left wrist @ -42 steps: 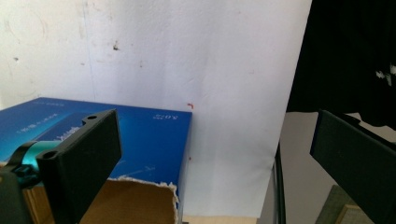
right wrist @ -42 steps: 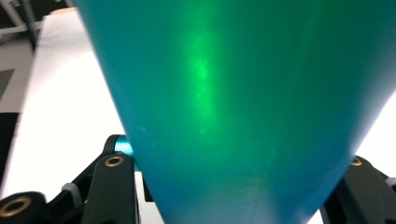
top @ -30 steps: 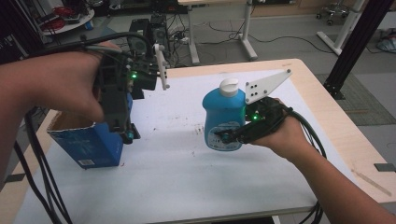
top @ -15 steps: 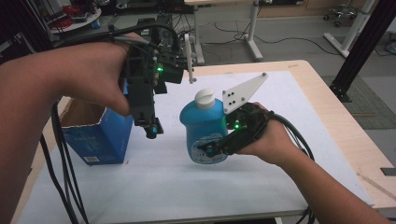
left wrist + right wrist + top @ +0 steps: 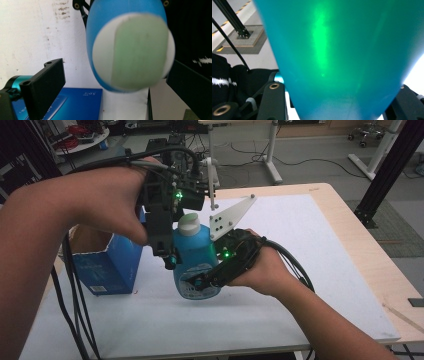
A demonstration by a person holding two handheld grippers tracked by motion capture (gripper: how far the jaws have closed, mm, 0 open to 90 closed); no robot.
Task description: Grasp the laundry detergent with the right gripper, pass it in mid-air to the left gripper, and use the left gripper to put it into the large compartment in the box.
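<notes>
Forearms come in from the bottom edge of the high view, the right hand gripping the right gripper [image 5: 200, 285], whose jaws are clamped on the lower body of a blue bottle [image 5: 194, 265] and carry it upright above the white mat [image 5: 310, 270], left of the tabletop's middle. A second ago that bottle stood nearer the centre; it has since travelled leftward toward the box [image 5: 107, 265] at the left edge. Left gripper [image 5: 169, 260] has swung in from over the box and now hangs jaws-down against the bottle's left shoulder; in the left gripper view its jaws stand spread with the white cap [image 5: 132, 52] between them, not touched. Box itself has not moved, its top flaps open. Mat is scuffed and covers most of the pale wooden tabletop [image 5: 360, 245]. Beyond the far edge lie grey floor, trailing cables, desk legs and a black post [image 5: 395, 165] at the right.
</notes>
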